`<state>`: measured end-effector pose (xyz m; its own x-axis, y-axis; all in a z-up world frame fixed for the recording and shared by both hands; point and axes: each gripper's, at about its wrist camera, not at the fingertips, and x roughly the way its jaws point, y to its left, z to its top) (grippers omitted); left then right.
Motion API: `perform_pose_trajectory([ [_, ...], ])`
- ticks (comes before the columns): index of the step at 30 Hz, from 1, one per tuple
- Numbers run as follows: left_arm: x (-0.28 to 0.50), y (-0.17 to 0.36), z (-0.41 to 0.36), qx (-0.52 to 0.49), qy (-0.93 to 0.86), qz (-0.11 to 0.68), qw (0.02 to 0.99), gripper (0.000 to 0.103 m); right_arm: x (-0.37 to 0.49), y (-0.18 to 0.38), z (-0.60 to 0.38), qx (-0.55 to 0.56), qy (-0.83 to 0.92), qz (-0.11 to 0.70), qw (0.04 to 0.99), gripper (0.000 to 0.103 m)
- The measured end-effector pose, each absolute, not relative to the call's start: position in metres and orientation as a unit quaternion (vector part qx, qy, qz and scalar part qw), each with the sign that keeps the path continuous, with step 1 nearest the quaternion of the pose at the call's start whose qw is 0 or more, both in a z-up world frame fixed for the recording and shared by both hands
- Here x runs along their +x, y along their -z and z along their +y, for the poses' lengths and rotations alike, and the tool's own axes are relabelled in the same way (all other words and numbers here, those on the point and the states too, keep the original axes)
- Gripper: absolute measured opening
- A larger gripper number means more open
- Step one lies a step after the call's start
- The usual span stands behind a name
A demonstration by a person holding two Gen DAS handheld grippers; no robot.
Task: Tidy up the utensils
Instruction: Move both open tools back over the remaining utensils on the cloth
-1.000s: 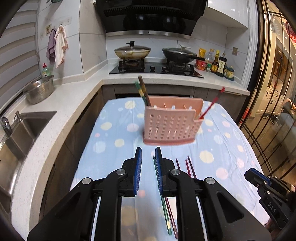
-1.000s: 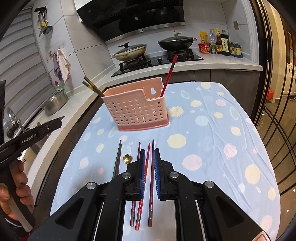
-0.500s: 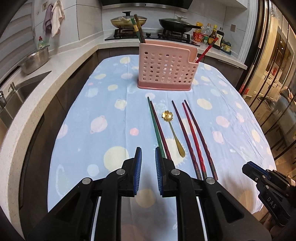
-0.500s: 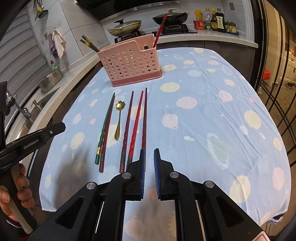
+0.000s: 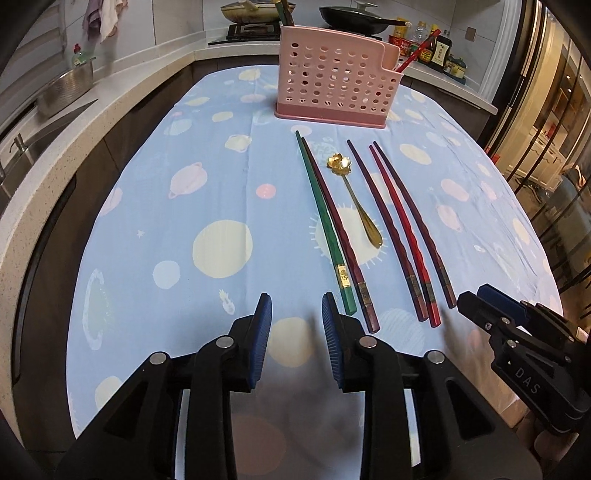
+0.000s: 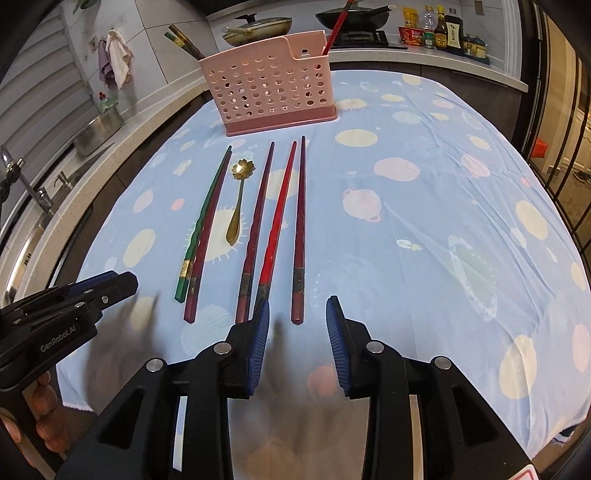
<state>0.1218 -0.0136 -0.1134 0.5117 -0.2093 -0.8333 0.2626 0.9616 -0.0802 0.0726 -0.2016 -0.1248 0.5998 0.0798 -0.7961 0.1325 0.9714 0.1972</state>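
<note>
1. My left gripper [image 5: 296,306] has just been opening; its jaws stand apart with only the tablecloth [image 5: 221,184] between them, and the green chopstick [image 5: 321,221] ends just beside its right pad
2. My right gripper [image 6: 297,310] has likewise been opening and grasps nothing; the end of the bright red chopstick [image 6: 277,218] slips behind its left pad, and the rightmost dark chopstick [image 6: 300,221] ends just ahead of the gap
3. The loose utensils lie in a row in front of the pink holder [image 5: 336,81]: green and maroon chopsticks side by side, a gold spoon [image 5: 354,195] with a flower bowl, then three more chopsticks
4. Only the right view shows whole the chopsticks [image 6: 183,40] leaning out at the holder's left end, plus a person's fingers [image 6: 44,406] under the left gripper's handle; the left view crops those chopsticks at the top edge
5. The holder's inner compartments are hidden behind its perforated wall, so I cannot tell which slot the upright red chopstick [image 6: 336,26] sits in
</note>
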Motion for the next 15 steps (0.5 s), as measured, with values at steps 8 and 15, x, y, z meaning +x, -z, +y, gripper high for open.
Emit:
perform_pose_trajectory([
  [8,0.124,0.119,-0.017,0.020,0.143,0.483,0.864,0.027,0.092,0.137,-0.195,0.102,0.020,0.456,0.884,0.019],
  [15,0.133,0.129,-0.030,0.011,0.159,0.494,0.855,0.027,0.094,0.143,-0.200,0.110,0.024,0.460,0.881,0.007],
])
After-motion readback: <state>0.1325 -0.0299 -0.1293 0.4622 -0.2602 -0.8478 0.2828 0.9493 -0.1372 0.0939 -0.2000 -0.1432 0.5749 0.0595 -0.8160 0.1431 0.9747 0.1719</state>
